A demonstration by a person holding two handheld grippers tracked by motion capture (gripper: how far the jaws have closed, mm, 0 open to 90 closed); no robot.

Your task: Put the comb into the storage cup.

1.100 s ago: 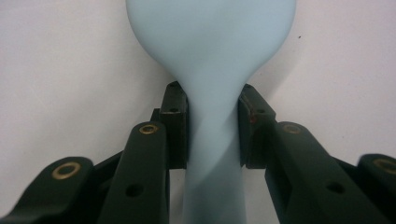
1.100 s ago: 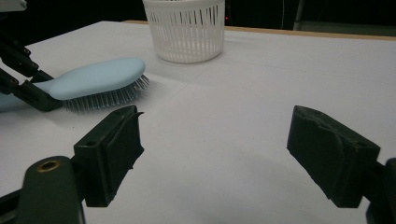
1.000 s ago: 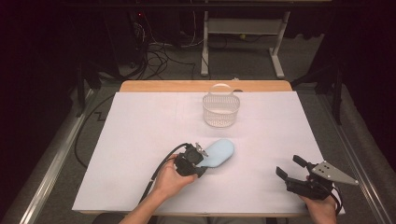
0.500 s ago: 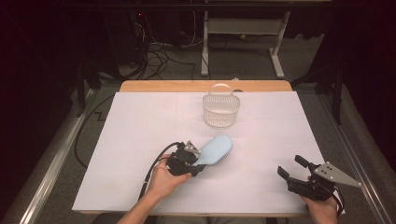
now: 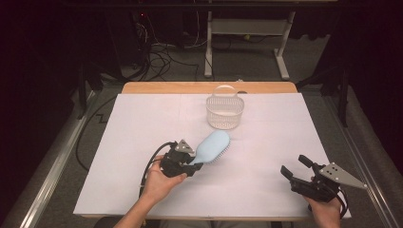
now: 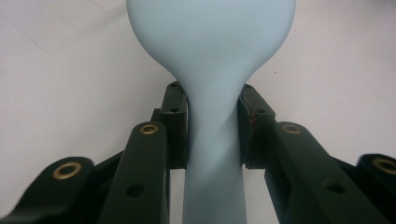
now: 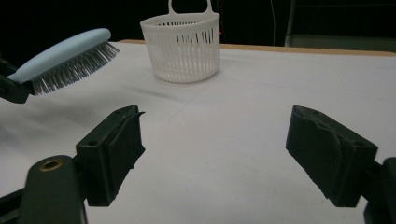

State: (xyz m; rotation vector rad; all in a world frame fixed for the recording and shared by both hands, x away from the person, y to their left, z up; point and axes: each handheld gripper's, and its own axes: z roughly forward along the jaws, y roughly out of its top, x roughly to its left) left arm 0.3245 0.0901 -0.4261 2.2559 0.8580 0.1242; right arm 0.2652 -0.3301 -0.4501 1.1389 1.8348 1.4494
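A pale blue hairbrush (image 5: 212, 147) hangs above the white table, head tilted up and pointing to the far right, bristles down. My left gripper (image 5: 190, 166) is shut on its handle; in the left gripper view both pads clamp the handle (image 6: 213, 140) just below the wide head. In the right gripper view the hairbrush (image 7: 65, 58) shows side-on at the left, lifted off the table. A white slatted basket (image 5: 225, 110) with a loop handle stands upright at the middle back, also in the right gripper view (image 7: 182, 44). My right gripper (image 5: 293, 170) rests near the front right, open, nothing between its jaws (image 7: 212, 154).
A white sheet (image 5: 142, 123) covers the table, with a wooden strip (image 5: 209, 87) along the far edge. Beyond it lie floor cables and a white desk frame (image 5: 247, 28). Metal rails run along both sides of the table.
The left gripper has carried the hairbrush up and away from the person, toward the basket, and the brush head now tilts higher. The right gripper has stayed put.
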